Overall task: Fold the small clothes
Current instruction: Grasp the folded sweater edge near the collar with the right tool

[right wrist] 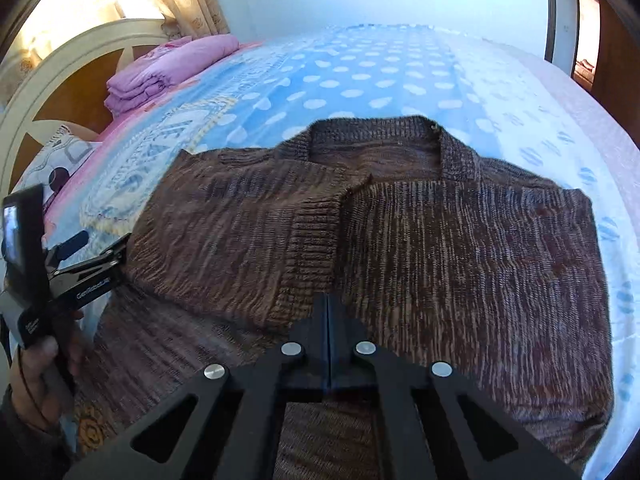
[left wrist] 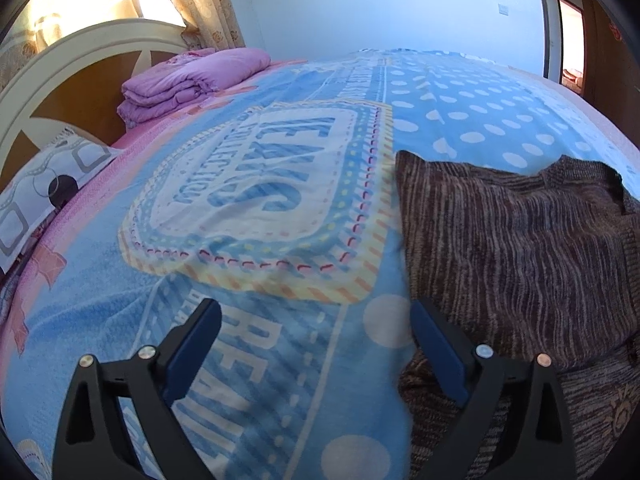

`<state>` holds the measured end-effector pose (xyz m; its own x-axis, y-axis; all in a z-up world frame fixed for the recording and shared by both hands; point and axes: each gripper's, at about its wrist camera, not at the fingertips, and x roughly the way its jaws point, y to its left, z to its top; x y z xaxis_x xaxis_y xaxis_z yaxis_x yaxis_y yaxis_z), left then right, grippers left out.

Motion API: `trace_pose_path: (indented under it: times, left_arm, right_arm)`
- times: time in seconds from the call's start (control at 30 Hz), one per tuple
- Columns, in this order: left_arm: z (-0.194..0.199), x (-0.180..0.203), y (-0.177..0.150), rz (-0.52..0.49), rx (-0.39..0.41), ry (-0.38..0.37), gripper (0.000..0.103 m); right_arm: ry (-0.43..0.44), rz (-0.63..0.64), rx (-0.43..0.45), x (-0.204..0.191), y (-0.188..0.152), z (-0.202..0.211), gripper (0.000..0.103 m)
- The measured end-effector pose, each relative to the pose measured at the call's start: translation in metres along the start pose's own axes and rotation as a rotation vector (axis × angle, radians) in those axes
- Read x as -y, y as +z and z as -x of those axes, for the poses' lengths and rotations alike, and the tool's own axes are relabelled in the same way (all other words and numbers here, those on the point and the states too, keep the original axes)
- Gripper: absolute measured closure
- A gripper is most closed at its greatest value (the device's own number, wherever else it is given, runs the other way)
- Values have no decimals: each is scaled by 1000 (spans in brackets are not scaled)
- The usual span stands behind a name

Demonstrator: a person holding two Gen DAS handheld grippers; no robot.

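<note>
A brown knitted cardigan (right wrist: 400, 232) lies on the bed, collar far from me, with both sleeves folded in over its front. In the left wrist view the cardigan (left wrist: 520, 248) fills the right side. My left gripper (left wrist: 316, 344) is open and empty, low over the blue bedspread at the cardigan's left edge; its right finger is at the knit's edge. It also shows in the right wrist view (right wrist: 100, 256). My right gripper (right wrist: 328, 312) is shut, its tips low over the cardigan's middle near the ribbed sleeve cuff; I cannot tell whether cloth is pinched.
A blue patterned bedspread (left wrist: 248, 184) covers the bed. A folded purple quilt (left wrist: 188, 84) and a patterned pillow (left wrist: 44, 188) lie by the white headboard (left wrist: 60, 64) at the far left. A doorway (right wrist: 584, 36) is at the far right.
</note>
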<state>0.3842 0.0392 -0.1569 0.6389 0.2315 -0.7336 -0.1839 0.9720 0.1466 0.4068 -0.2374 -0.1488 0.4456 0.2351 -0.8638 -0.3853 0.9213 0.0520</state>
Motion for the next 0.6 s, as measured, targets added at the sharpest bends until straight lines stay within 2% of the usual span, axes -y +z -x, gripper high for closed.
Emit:
trace_pose_path:
  times: [0.1,0.2,0.3,0.33,0.37,0.4,0.5,0.53,0.57,0.6]
  left_arm:
    - [-1,-5,0,23,-8,-33,4]
    - [-1,-6,0,32,-9,-45,4]
    - [-1,-6,-1,33,-6,-47,3]
    - [-1,-7,-1,36,-6,-46,3]
    - [-1,-7,0,38,-7,-48,3]
    - [-1,-8,-1,38,-7,-49,3]
    - [-1,-8,-1,38,-6,-49,3]
    - [-1,-8,0,39,-6,-50,3]
    - [-2,-8,0,41,-6,-51,3]
    - [-2,-8,-1,42,-7,-53,3]
  right_arm:
    - [7,50,24,-8,-8,20,103]
    - [4,73,-7,-10,-13,14,103]
    - [1,26,8,2,-10,10,99]
    - [11,-5,18,8,-7,9,75]
    - [26,-25,18,11,-5,7,39]
    - [42,-43,21,13,-3,6,32]
    - [31,-19,28,6,-1,1,33]
    - [18,-12,26,4,0,-2,41]
    - [14,-10,17,3,1,-7,58]
    - [14,-6,6,2,1,-12,66]
